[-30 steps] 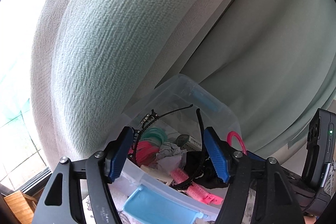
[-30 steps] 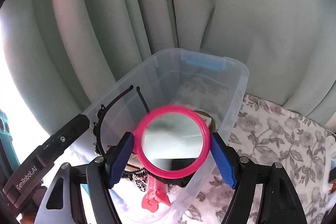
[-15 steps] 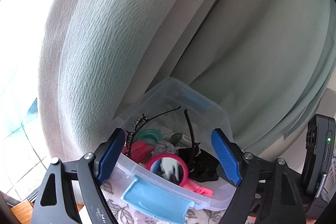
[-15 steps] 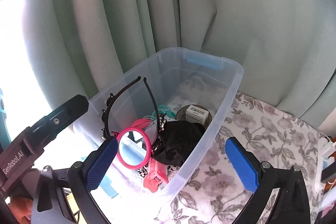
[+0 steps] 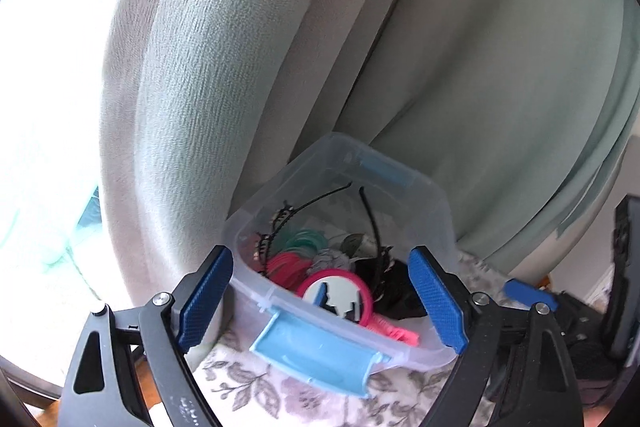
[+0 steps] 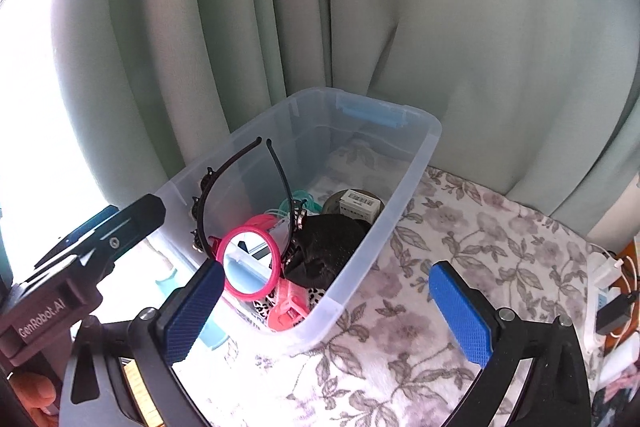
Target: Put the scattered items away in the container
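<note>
A clear plastic bin (image 6: 424, 143) with blue latches stands on a floral cloth against the curtain. Inside it lie a pink round mirror (image 6: 248, 263), a black headband (image 6: 240, 187), a pink hair clip (image 6: 288, 307), black fabric (image 6: 328, 243) and a small barcoded box (image 6: 360, 203). My right gripper (image 6: 327, 271) hovers open and empty over the bin's near right corner. In the left wrist view the bin (image 5: 436, 211) and the mirror (image 5: 338, 297) show between the fingers of my left gripper (image 5: 320, 255). Its jaws are opening and touch nothing.
Pale green curtains (image 6: 480, 47) hang right behind the bin, with a bright window at the left. The floral cloth (image 6: 460, 227) spreads to the right of the bin. A charger with cables (image 6: 612, 307) lies at the far right edge.
The right gripper opened and let go of the pink mirror, which now lies in the bin; that gripper then drew back and down. The left jaws spread wider.
</note>
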